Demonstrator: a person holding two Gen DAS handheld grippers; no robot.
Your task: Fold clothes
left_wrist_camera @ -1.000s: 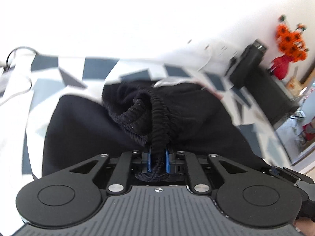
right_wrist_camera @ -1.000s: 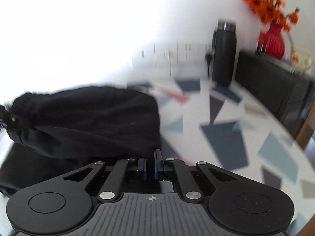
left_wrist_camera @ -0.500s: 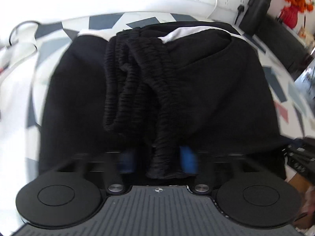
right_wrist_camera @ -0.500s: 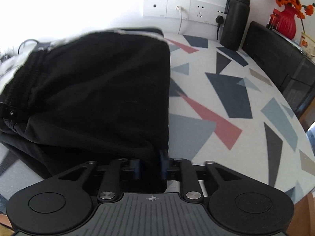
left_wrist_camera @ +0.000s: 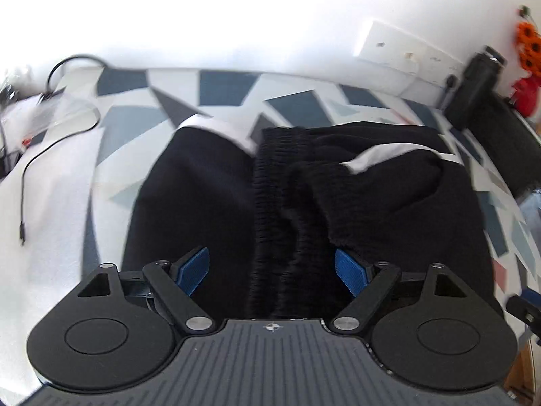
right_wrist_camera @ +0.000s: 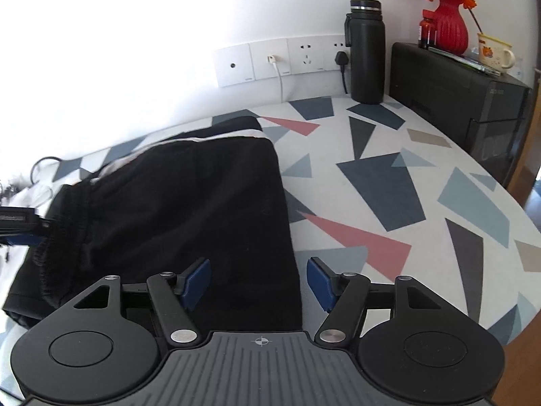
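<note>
left claw [left_wrist_camera: 272, 270]: I saw it spread, elastic waistband [left_wrist_camera: 277, 209] loose between pads
right claw [right_wrist_camera: 258, 282]: jaws opening, black shorts [right_wrist_camera: 189, 209] hem between, untouched
bench [right_wrist_camera: 389, 203]: shorts lay folded

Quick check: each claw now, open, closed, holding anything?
Left claw: open, black shorts waistband between pads, released.
Right claw: opening, shorts edge between, not gripped.

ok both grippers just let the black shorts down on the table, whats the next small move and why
Probably back both grippers straight off the black shorts. The left gripper stands open with the ribbed waistband loose between its pads; the right gripper is opening, the folded edge touching neither pad. The cloth rests folded on the patterned table, so dragging could undo the fold.
</note>
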